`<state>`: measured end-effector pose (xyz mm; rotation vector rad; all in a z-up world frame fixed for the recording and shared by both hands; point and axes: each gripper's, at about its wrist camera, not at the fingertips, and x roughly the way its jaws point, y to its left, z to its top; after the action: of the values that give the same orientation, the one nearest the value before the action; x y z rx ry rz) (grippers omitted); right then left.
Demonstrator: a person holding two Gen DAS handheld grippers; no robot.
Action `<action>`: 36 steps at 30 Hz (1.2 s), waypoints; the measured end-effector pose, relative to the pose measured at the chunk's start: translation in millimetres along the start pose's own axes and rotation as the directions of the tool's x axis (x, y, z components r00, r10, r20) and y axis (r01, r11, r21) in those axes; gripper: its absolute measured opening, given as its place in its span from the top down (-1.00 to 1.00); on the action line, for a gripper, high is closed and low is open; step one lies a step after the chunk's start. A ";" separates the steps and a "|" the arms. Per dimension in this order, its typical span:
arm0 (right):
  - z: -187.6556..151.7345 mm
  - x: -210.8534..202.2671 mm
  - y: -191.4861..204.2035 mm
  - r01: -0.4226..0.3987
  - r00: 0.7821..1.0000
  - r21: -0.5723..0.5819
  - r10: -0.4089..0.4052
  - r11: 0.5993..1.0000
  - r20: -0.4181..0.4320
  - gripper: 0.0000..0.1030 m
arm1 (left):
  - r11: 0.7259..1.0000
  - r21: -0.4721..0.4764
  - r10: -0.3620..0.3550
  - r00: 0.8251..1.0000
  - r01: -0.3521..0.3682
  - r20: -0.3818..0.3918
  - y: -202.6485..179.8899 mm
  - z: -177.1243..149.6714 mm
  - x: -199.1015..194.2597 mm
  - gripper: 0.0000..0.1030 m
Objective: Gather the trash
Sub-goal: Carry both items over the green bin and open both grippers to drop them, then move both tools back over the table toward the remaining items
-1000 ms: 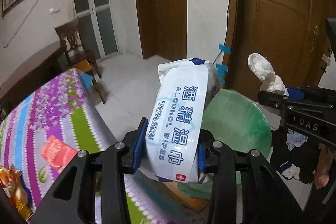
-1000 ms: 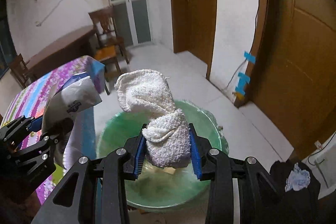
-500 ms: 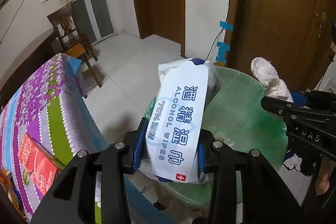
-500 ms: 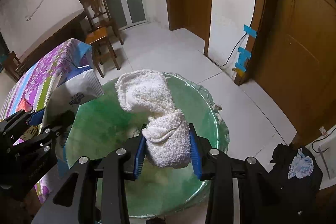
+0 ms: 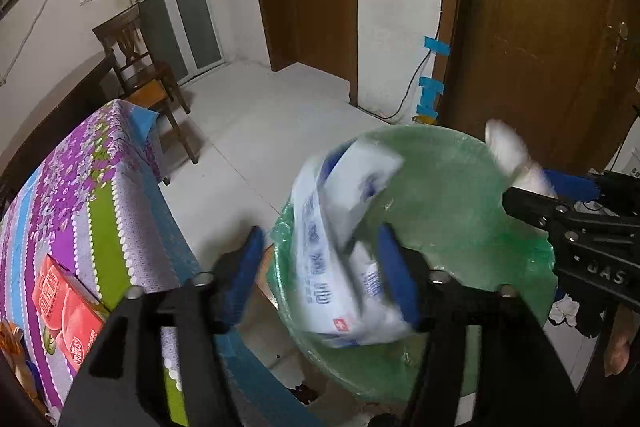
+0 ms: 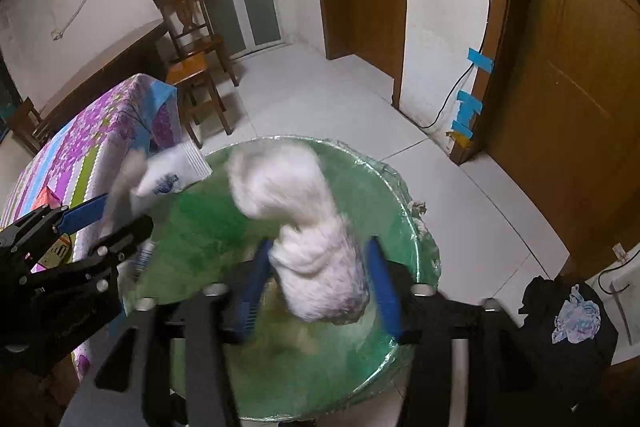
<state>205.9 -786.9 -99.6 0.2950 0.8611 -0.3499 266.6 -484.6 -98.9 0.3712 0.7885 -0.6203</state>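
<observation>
A round bin lined with a green bag [image 5: 460, 203] stands on the floor below both grippers; it also shows in the right wrist view [image 6: 208, 227]. My left gripper [image 5: 320, 259] is open, and the white alcohol wipes pack [image 5: 340, 239] is blurred and tilted between its spread fingers, over the bin. My right gripper [image 6: 316, 287] is open too, and the white rolled towel [image 6: 312, 235] is blurred between its fingers, above the bin's mouth. Each gripper shows at the edge of the other's view.
A table with a purple, green and blue floral cloth [image 5: 80, 195] stands left of the bin, with a red carton [image 5: 68, 311] on it. A wooden chair [image 5: 140, 67] stands behind it. Brown doors [image 5: 560, 27] and a dark cloth pile [image 6: 568, 323] are at the right.
Both grippers moved over the green bin and opened. The wipes pack and the towel, held tight before, are now loose and blurred between the spread fingers.
</observation>
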 end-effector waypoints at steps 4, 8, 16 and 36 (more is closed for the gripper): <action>-2.0 -1.9 -4.7 -0.002 1.000 0.011 0.002 1.000 0.005 -0.18 | 1.000 -0.001 0.001 1.000 -0.001 -0.002 0.0 0.3 -0.6 -0.22; -7.0 -2.5 -5.0 -0.008 1.000 0.014 0.008 1.000 0.002 -0.18 | 1.000 0.001 0.000 1.000 0.000 -0.007 -1.2 -1.3 -0.4 -0.22; -12.2 -31.3 7.8 -0.015 0.998 -0.004 0.015 1.000 0.068 -0.31 | 1.000 -0.006 -0.009 1.000 0.009 0.012 5.9 -4.3 -16.7 -0.22; -92.2 -140.7 147.7 -0.238 0.921 -0.209 0.289 0.948 0.262 -0.61 | 1.000 0.003 -0.008 0.986 0.007 0.164 143.8 -95.1 -167.7 -0.53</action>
<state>119.5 -592.3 -30.5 0.1882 0.5480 -0.0602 216.2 -261.9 -23.5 0.3155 0.6320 -0.6505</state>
